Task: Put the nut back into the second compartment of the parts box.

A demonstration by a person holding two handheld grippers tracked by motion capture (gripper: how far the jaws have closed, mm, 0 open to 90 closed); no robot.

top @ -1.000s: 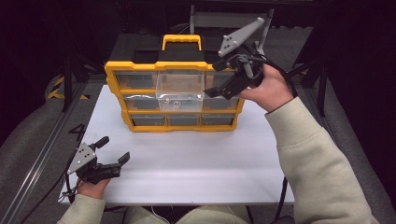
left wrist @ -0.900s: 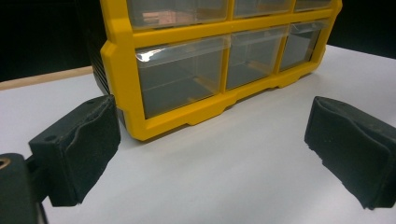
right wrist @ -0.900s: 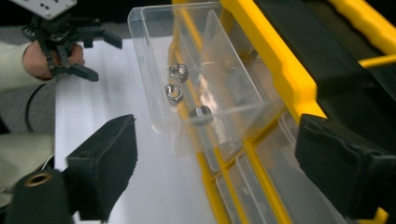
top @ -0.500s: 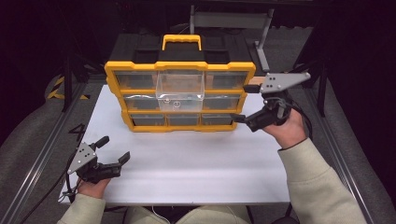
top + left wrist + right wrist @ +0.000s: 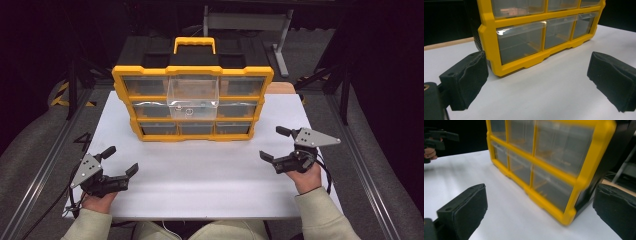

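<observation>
Yellow-framed drawer cabinet (image 5: 192, 107) stands upright at the back-middle of the white bench (image 5: 210, 185), black carry handle on top. One clear drawer (image 5: 193, 96) in the middle column is pulled out toward the person; the other drawers sit flush. Left tongs (image 5: 119, 165) rest low at the near-left corner of the bench, jaws wide apart, nothing between them. Right tongs (image 5: 271, 145) sit low at the near-right, well clear of the cabinet; jaws have just been opening and now stand wide, nothing between them.
</observation>
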